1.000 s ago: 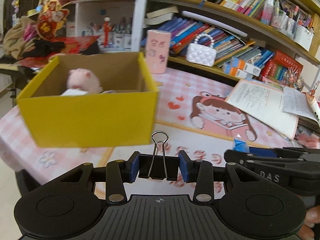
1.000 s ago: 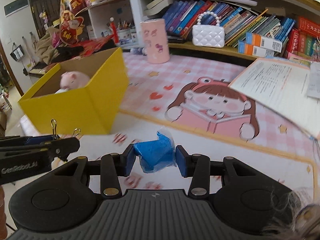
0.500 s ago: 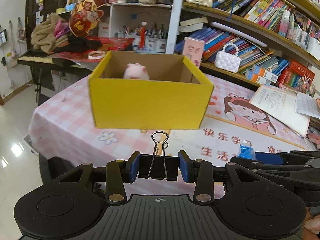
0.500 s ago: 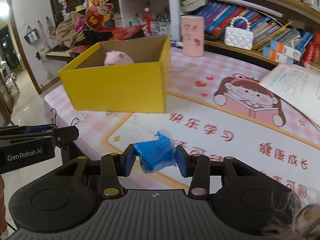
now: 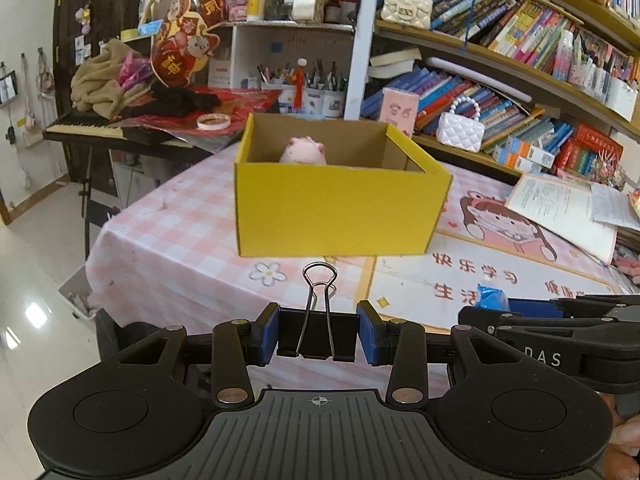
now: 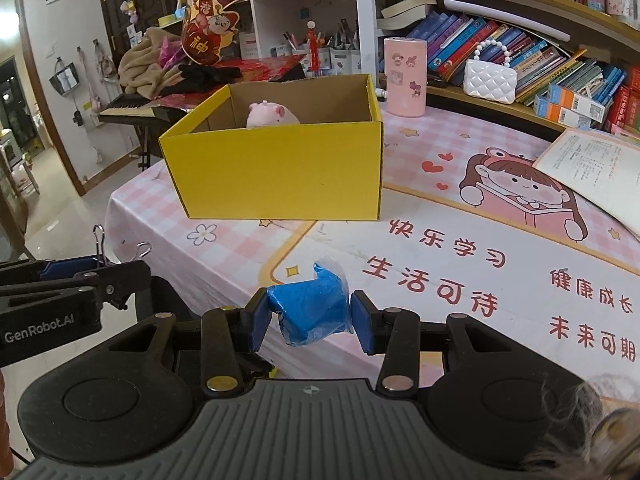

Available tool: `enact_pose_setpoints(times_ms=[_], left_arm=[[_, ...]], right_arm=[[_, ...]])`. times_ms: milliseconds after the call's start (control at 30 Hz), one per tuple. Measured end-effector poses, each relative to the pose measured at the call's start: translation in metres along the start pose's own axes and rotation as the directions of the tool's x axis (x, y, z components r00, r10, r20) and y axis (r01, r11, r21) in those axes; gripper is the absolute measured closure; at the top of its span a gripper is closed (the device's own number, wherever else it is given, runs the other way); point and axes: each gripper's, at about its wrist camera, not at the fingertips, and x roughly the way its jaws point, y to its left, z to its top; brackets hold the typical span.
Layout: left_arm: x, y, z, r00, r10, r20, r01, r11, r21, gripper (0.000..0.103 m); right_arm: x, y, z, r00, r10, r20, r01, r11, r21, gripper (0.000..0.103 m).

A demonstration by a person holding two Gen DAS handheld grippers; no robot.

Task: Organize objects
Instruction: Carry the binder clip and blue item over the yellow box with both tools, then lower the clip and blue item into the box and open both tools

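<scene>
My left gripper [image 5: 318,338] is shut on a black binder clip [image 5: 316,334] with its silver wire handles pointing up. My right gripper [image 6: 310,316] is shut on a blue wrapped packet [image 6: 310,310]. Both are held off the near edge of the table. An open yellow cardboard box [image 5: 336,208] stands on the pink checked tablecloth [image 5: 180,232] ahead, also in the right wrist view [image 6: 280,176]. A pink plush pig [image 5: 302,150] sits inside it [image 6: 270,114]. The right gripper shows at the right of the left wrist view [image 5: 504,308].
A pink cup [image 6: 405,76] and a white quilted purse [image 6: 490,82] stand behind the box by the bookshelves. Open papers [image 6: 592,168] lie at the right. A keyboard stand with clothes [image 5: 104,92] is at the left, beyond the table edge.
Both grippers have pulled back from the box toward the table's near edge, so the box looks smaller and farther. Both grips are unchanged.
</scene>
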Motion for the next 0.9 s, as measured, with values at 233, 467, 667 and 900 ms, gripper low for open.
enact_pose_setpoints(times_ms=[233,467,667,900], left_arm=[[0.007,0.007,0.044,0.994,-0.011,0.110,0.013,1.000,-0.013,0.064],[0.041,-0.003,0.098,0.983,0.012,0.184,-0.010,1.000,-0.010,0.064],[0.092,-0.012,0.127,0.987,0.044,0.152,-0.039,0.999,-0.037,0.064],[0.143,-0.013,0.131,0.994,0.096,0.058,-0.093,0.994,-0.059,0.064]], right_arm=[[0.005,0.009,0.038,0.997,-0.010,0.079,0.013,0.999,-0.040,0.062],[0.038,0.001,0.110,0.981,-0.031,0.192,0.053,0.992,-0.111,0.062],[0.092,-0.015,0.151,0.989,-0.014,0.150,0.035,0.990,-0.139,0.062],[0.154,-0.017,0.166,0.998,0.056,0.000,-0.054,0.972,-0.229,0.062]])
